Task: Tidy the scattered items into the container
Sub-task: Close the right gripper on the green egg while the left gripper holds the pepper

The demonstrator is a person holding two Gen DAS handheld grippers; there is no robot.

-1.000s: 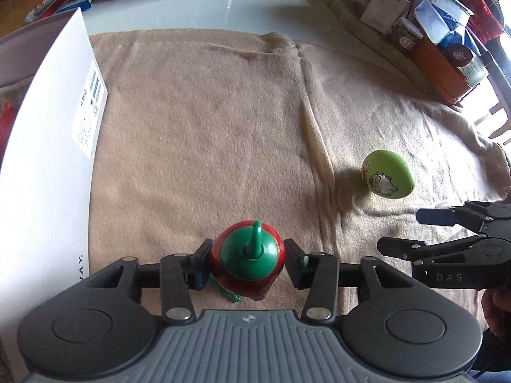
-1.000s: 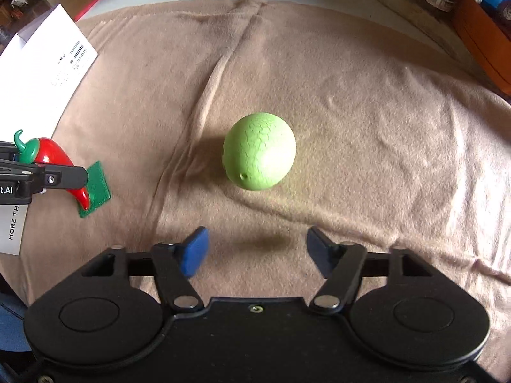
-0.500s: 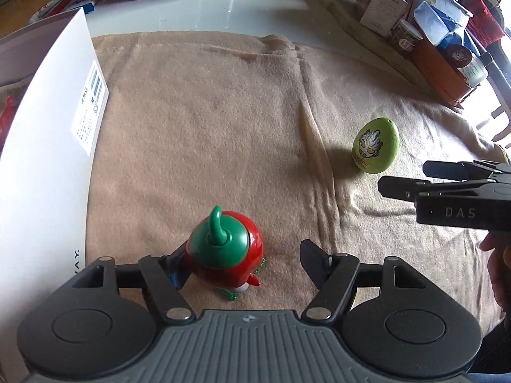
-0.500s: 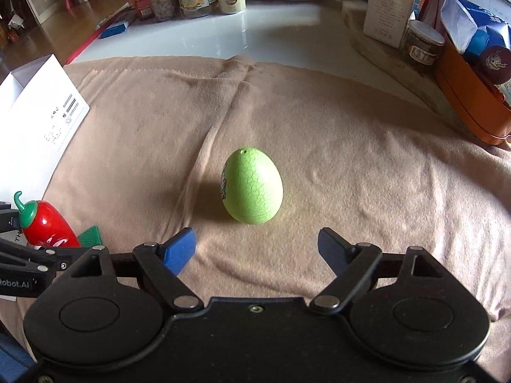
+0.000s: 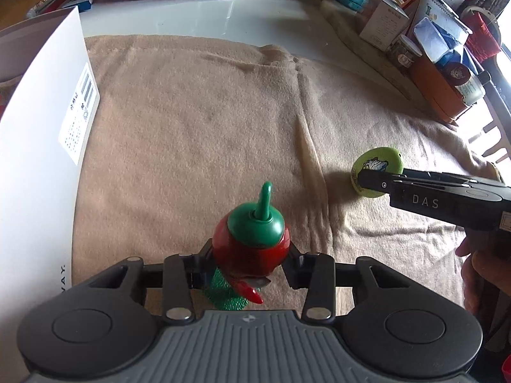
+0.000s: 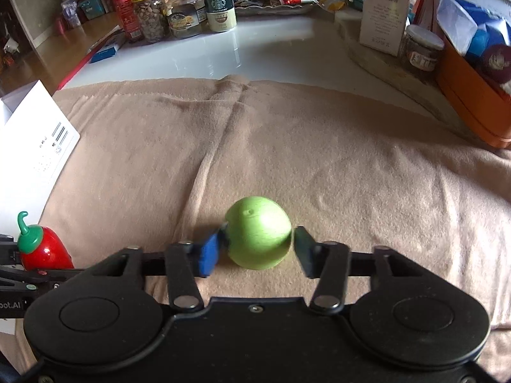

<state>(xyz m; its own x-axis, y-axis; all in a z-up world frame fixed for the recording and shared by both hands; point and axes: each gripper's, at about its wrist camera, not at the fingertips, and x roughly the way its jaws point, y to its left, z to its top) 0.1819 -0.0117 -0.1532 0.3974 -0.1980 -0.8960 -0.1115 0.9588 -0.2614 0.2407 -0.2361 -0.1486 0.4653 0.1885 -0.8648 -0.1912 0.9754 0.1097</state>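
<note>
Closing both claws on toys over the tan cloth [image 6: 319, 134].
Left claw [image 5: 250, 260] is squeezing the red pepper toy [image 5: 250, 245] between its pads; right claw [image 6: 257, 247] is closing around the green egg [image 6: 258, 233], centred between pads. Judgement: grip the widest part, firmly, before lifting toward the white box [image 5: 35, 146] beside the left claw.

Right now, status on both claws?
Left claw closing on chili toy. Right claw closing on green egg. White box left; cloth between clear.
</note>
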